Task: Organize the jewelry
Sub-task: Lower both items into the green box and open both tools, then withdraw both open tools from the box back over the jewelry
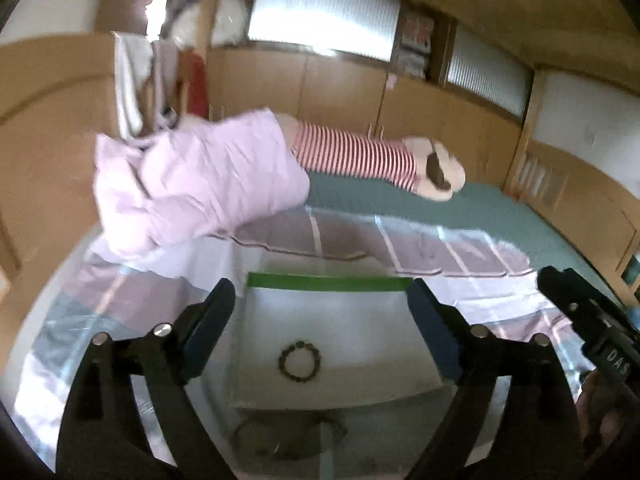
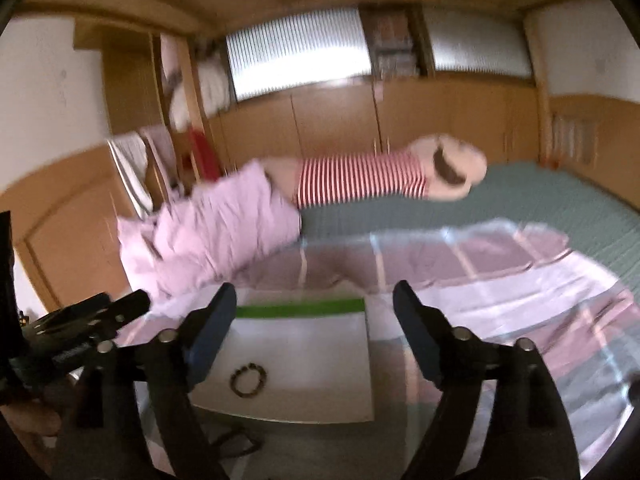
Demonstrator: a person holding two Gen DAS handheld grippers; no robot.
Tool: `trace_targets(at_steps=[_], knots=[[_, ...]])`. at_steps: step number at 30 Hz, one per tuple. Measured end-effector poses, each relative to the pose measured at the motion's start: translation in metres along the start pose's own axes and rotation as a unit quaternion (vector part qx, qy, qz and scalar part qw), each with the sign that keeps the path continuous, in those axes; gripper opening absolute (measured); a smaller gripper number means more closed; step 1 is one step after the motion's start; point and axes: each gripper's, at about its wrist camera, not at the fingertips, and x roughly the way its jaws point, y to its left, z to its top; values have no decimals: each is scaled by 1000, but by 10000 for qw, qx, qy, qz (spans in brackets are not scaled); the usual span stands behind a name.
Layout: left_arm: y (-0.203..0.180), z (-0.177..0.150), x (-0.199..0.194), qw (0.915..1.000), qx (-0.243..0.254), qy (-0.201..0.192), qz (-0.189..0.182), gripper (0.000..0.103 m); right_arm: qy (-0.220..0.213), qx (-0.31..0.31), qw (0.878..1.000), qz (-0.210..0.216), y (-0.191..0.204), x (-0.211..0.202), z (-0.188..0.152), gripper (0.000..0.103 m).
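Black fingers of the left gripper (image 1: 320, 320) stand wide apart with nothing between them, and the right gripper (image 2: 316, 332) is just the same, open and empty. Below them lies a clear zip bag (image 1: 332, 320) with a green strip (image 1: 328, 282) along its far edge. Inside it, close to its near edge, sits a dark bead bracelet (image 1: 300, 362), lying flat in a ring. So the bracelet seems to be put away, and both grippers hang above the bag without touching it. The bag rests on a pink and grey checked cloth (image 1: 500, 292) spread over a green bed (image 1: 520, 220). Next, it would be good to check the green strip is pressed shut all along, so the beads cannot slip out. A pink pillow (image 1: 200, 184) and a striped soft toy (image 1: 360, 156) lie near the far edge of the bed.
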Motion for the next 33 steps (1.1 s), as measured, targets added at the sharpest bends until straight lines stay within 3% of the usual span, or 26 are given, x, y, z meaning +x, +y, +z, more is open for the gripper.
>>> trace_targets(at_steps=[3, 6, 8, 11, 15, 20, 33], knots=[[-3, -20, -44, 9998, 131, 27, 135, 89, 117, -129, 9998, -36, 2, -36, -13, 80], [-3, -73, -87, 9987, 400, 53, 315, 89, 470, -143, 9988, 35, 3, -67, -44, 80], [0, -98, -101, 9981, 388, 273, 402, 89, 761, -284, 9967, 19, 7, -83, -71, 80], [2, -132, -120, 9978, 105, 614, 235, 89, 1224, -453, 9914, -2, 13, -98, -108, 80], [-9, -158, -128, 9949, 389, 857, 355, 89, 1797, -457, 9826, 75, 21, -102, -142, 80], [-16, -164, -127, 9938, 461, 931, 385, 89, 1818, -702, 9808, 73, 35, -102, -150, 80], [-15, -167, -118, 9926, 445, 1071, 371, 89, 1922, -545, 9798, 92, 31, -94, -150, 80]])
